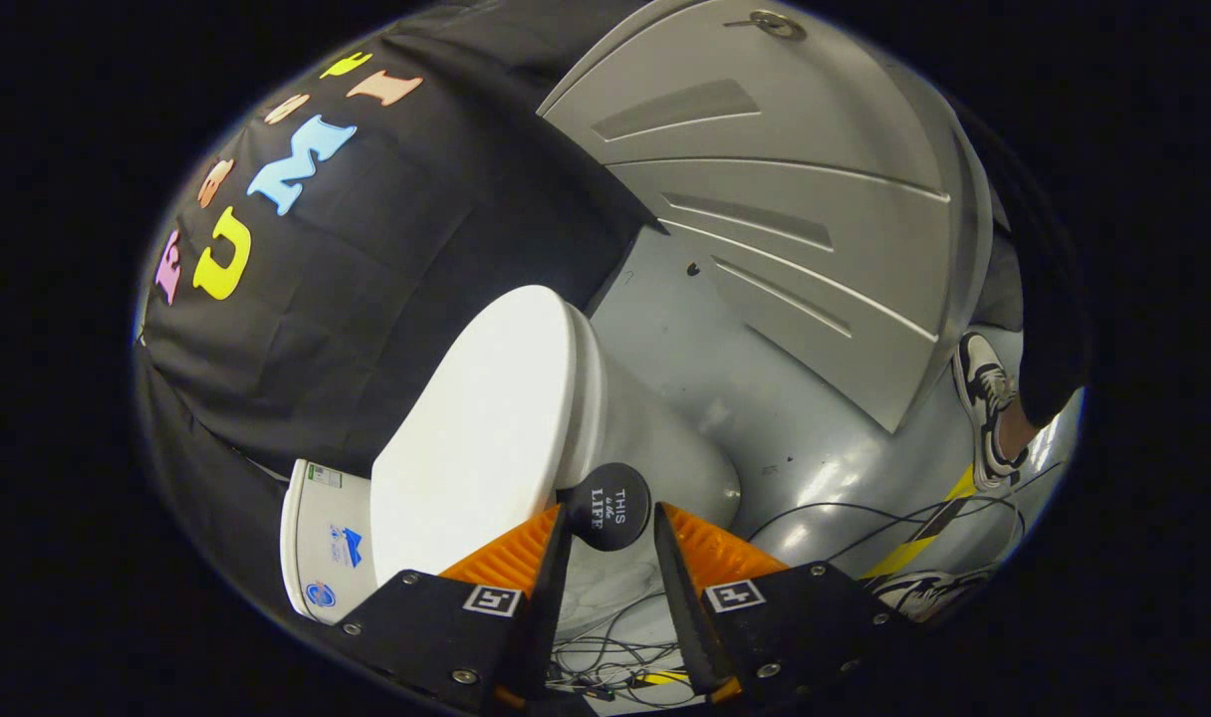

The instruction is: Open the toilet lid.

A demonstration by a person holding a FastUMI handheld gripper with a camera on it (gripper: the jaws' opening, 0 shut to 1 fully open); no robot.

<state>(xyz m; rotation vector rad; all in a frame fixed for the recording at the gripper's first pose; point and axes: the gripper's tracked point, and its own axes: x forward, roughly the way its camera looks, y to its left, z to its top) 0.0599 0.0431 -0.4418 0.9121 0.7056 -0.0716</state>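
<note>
The white toilet stands on the grey floor in front of the black cloth wall, and the view is rolled sideways. Its white lid lies flat against the seat rim. A round black knob sticks out from the lid's front edge. My gripper has the knob between its fingertips, one finger pressing on each side, so it is shut on the knob. The tank shows behind the lid, beside the left finger.
A grey ribbed door panel with a ring latch stands beyond the toilet. A person's shoe and leg are on the floor to the right. Loose cables and yellow-black tape lie near the bowl.
</note>
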